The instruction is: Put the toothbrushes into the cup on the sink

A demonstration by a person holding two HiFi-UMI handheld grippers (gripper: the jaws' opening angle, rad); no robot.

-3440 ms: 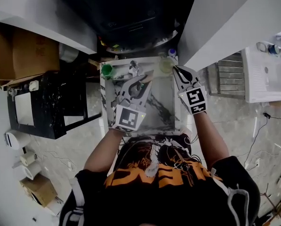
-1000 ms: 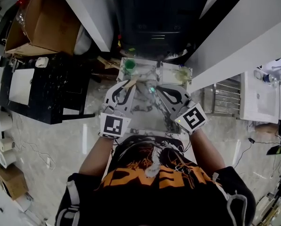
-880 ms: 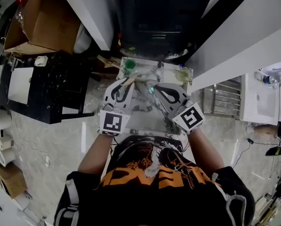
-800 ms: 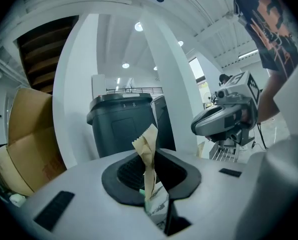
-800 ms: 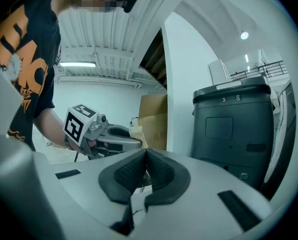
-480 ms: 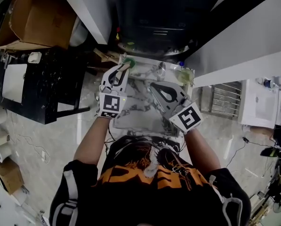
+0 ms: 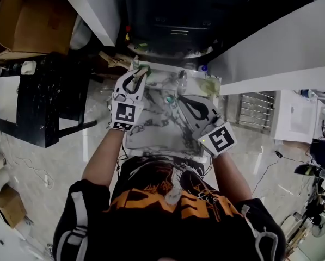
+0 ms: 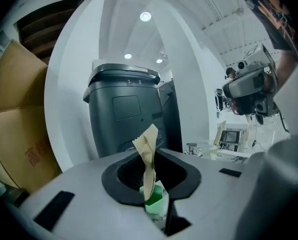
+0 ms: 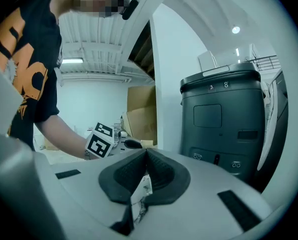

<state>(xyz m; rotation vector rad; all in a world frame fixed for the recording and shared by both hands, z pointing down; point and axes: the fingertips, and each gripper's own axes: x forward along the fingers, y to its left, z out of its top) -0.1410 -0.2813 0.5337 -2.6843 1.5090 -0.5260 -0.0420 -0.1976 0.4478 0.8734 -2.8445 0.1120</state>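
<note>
A person seen from above leans over a white sink (image 7: 151,137) veined in grey like marble, with a gripper in each hand.

The left gripper (image 7: 138,74) reaches to the sink's upper left corner in the head view. It is clamped on a toothbrush (image 8: 148,156) sealed in a tan paper sleeve. The sleeve is thin and creased, and its top edge is saw-toothed.

In the left gripper view the toothbrush stands nearly upright between the dark ribbed pads. Its lower end is right at the mouth of a small green cup (image 8: 154,204) of see-through plastic, just below the jaws. It is not possible to tell whether the tip is already inside the rim.

The right gripper (image 7: 181,99) sits over the middle of the sink, clenched shut. A pale marbled patch shows in the gap under its pads. It may be a held scrap or the sink behind; that cannot be told.

A dark grey lidded bin (image 8: 124,114) with a smooth matt surface stands beyond the sink. A brown cardboard box (image 8: 14,129) is at the left edge of the left gripper view.

Several things could go wrong from here:
- The cup looks light and narrow, so a sideways nudge from the jaws or the sleeve could tip it over at the sink's corner.
- The soft paper may buckle or snag on the rim.
- If the toothbrush is let go off-centre, it would likely slide into the basin.
</note>
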